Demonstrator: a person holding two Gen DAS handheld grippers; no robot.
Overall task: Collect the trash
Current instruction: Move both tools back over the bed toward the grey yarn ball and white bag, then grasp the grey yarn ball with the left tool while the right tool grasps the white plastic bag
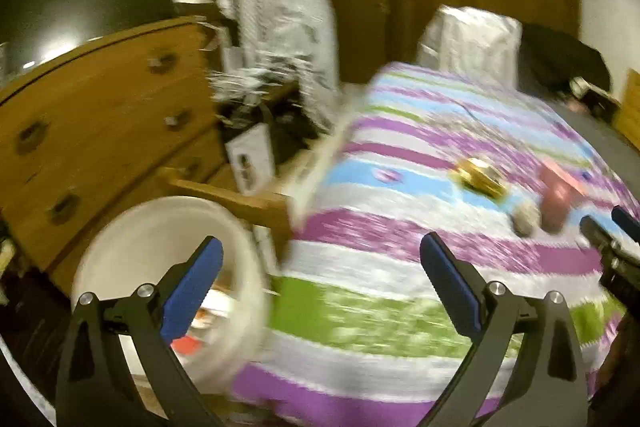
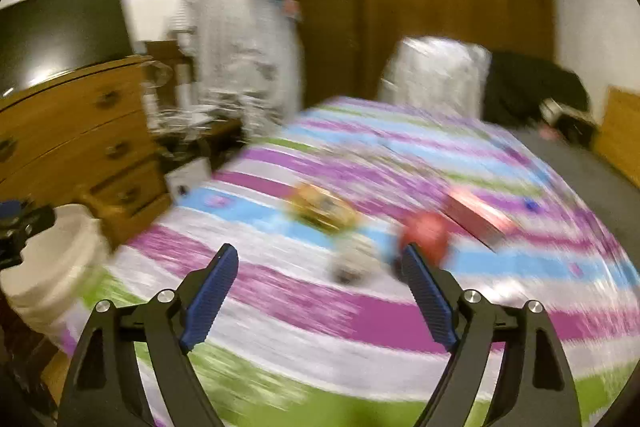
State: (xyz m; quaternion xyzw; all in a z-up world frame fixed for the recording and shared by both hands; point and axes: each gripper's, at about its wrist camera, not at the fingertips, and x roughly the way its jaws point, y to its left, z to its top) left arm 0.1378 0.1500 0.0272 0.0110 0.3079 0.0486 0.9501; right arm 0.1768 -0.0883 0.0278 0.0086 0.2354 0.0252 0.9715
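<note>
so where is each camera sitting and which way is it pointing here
Left wrist: rides the left tongs, open, facing across the striped bed with the white bucket lower left; the right tongs' tip shows at the right edge.
Right wrist: rides the right tongs, open, facing the bed's middle and the red item.
Shared: bed, bucket, gold wrapper, dresser.

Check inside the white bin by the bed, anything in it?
White bin holds some blurred scraps, one red-orange, near the bottom. The left gripper, jaws open, covers part of the inside; motion blur hides what the scraps are.
</note>
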